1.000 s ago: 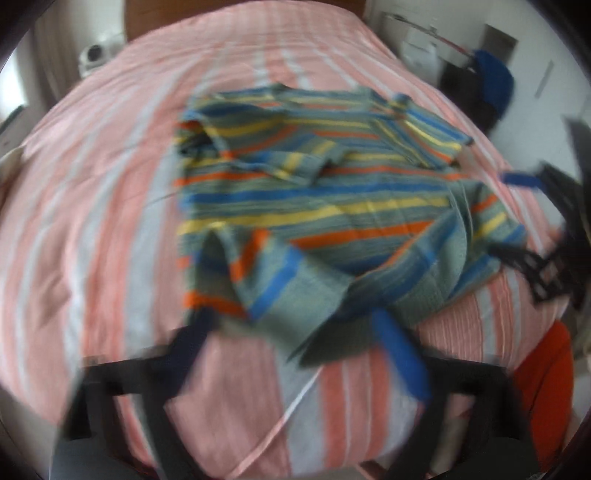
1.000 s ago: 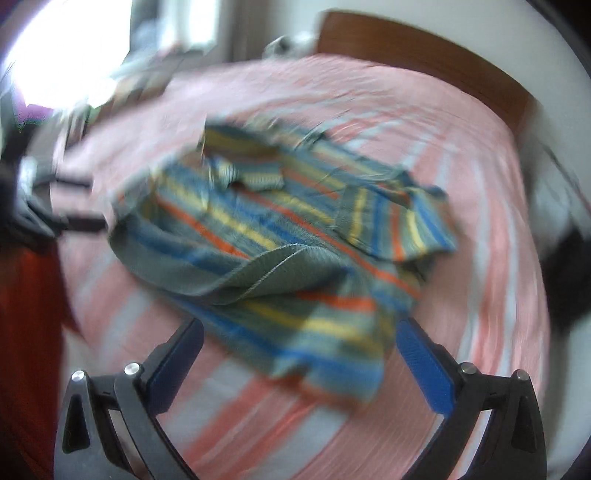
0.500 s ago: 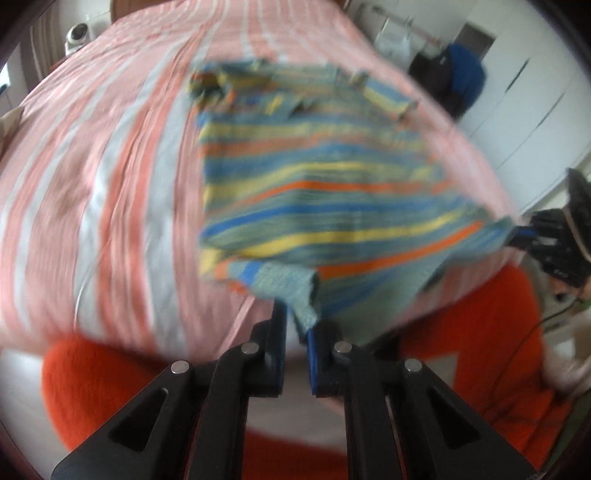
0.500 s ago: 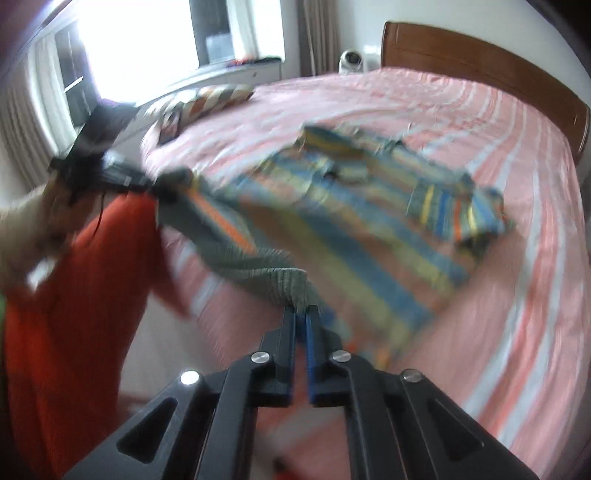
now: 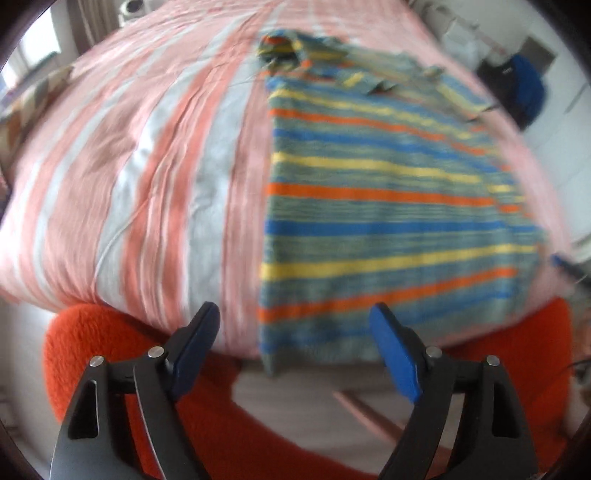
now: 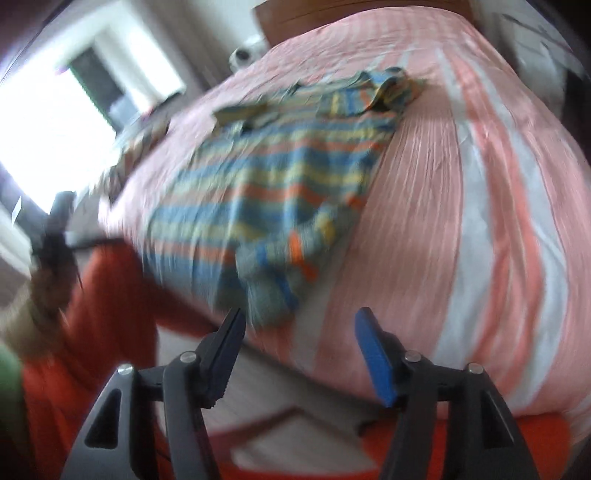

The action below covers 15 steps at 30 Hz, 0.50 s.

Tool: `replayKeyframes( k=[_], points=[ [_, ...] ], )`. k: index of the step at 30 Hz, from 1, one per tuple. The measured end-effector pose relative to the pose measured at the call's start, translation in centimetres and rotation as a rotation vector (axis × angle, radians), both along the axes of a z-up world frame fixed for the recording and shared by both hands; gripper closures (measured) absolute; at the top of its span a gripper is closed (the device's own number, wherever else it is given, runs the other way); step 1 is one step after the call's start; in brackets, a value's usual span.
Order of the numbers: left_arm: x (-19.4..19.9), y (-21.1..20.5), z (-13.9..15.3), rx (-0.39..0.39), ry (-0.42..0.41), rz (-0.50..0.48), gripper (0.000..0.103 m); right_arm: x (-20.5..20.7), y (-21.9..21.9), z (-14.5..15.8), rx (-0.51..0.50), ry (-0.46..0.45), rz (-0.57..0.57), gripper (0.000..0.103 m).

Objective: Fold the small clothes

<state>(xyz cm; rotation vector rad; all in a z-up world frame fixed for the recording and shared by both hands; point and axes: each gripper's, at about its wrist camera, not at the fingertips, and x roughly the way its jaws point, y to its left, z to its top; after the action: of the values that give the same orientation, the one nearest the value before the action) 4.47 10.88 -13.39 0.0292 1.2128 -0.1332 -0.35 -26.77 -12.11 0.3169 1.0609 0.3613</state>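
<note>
A small striped sweater (image 5: 388,206) in green, blue, yellow and orange lies spread flat on the bed, its hem at the near edge. It also shows in the right wrist view (image 6: 266,192), with one sleeve bunched at its near right side. My left gripper (image 5: 295,350) is open and empty, just in front of the hem. My right gripper (image 6: 299,350) is open and empty, just in front of the bunched sleeve. The right gripper's tip (image 5: 561,260) shows at the sweater's right edge in the left wrist view. The views are blurred.
The bed (image 5: 155,177) has a pink and white striped cover. The person's orange clothing (image 5: 110,354) fills the space below the bed edge. A wooden headboard (image 6: 332,14) and a window (image 6: 55,122) are beyond. Dark and blue items (image 5: 524,88) stand at far right.
Both grippers were shut on the sweater's hem corners, pulling it toward the bed edge. They have opened and let go, and the sweater now lies flat.
</note>
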Motion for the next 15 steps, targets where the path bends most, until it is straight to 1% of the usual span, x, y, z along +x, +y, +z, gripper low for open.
replayKeyframes(
  k=[2,3,4,5,7,8,9,10,11,12,15],
  points=[
    [0.4,-0.9,-1.2,0.078,0.011,0.004,0.025,2.3,-0.1,-0.3,0.037,0.045,-0.124,0.040],
    [0.4,-1.1,-1.8,0.091,0.021,0.002,0.027,3.4,-0.3,-0.6,0.073,0.063,-0.187,0.040],
    [0.3,-1.3,-2.2,0.089,0.031,0.000,0.028,4.1,-0.4,-0.9,0.104,0.072,-0.226,0.040],
    [0.2,-1.4,-2.8,0.075,0.046,0.000,0.032,4.8,-0.4,-1.1,0.118,0.086,-0.249,0.040],
    [0.1,-1.4,-3.5,0.059,0.060,0.003,0.045,5.4,0.5,-2.1,0.094,0.148,-0.237,0.041],
    [-0.2,-1.2,-3.8,0.050,0.067,0.004,0.060,5.3,1.2,-2.6,0.074,0.186,-0.206,0.043],
    [-0.4,-1.0,-3.8,0.038,0.072,0.005,0.083,5.0,1.4,-2.9,0.065,0.200,-0.193,0.059],
    [-0.7,-0.6,-3.9,0.021,0.080,0.008,0.093,4.4,1.5,-3.3,0.048,0.227,-0.178,0.077],
    [-0.7,-0.3,-4.0,0.006,0.091,0.013,0.096,3.8,1.3,-3.4,0.046,0.248,-0.175,0.082],
    [-0.9,0.1,-3.9,-0.013,0.093,0.018,0.096,2.9,0.9,-3.5,0.053,0.277,-0.180,0.083],
    [-1.1,0.7,-3.8,-0.038,0.092,0.026,0.096,0.7,-0.9,-3.8,0.012,0.324,-0.213,0.083]
  ],
)
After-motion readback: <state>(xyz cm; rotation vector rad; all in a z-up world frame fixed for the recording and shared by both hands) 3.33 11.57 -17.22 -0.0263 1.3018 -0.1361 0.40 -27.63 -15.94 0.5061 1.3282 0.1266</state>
